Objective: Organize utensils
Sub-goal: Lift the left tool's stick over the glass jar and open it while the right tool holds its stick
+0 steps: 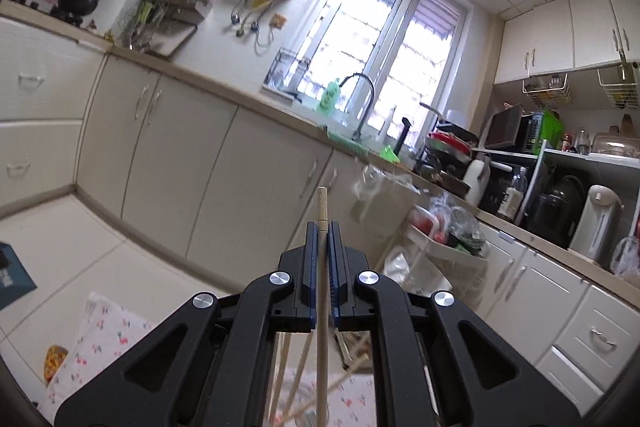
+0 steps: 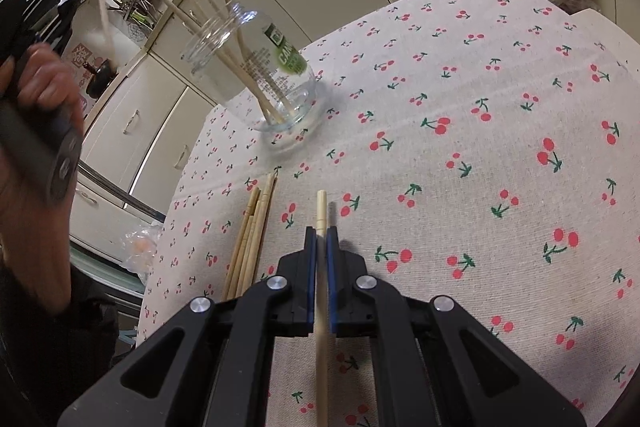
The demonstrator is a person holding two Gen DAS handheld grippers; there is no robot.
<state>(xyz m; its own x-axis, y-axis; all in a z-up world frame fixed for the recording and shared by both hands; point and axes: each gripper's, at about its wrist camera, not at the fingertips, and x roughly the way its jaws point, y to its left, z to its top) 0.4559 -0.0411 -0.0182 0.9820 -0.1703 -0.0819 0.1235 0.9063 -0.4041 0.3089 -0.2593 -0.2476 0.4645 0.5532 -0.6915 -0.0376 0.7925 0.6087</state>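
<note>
Now your left gripper [image 1: 322, 227] clamps one chopstick [image 1: 321, 205], your right gripper [image 2: 321, 233] another [image 2: 321, 205] (jar [image 2: 256, 67] ahead).

Bench [image 2: 500, 131]: covered by a pale cloth printed with red cherries.
Jar [image 2: 256, 75]: clear glass with a green label, standing on the cloth towards the far left edge, several chopsticks leaning inside.
Loose chopsticks [image 2: 250, 235]: a bundle lying flat on the cloth, near the left edge.
</note>
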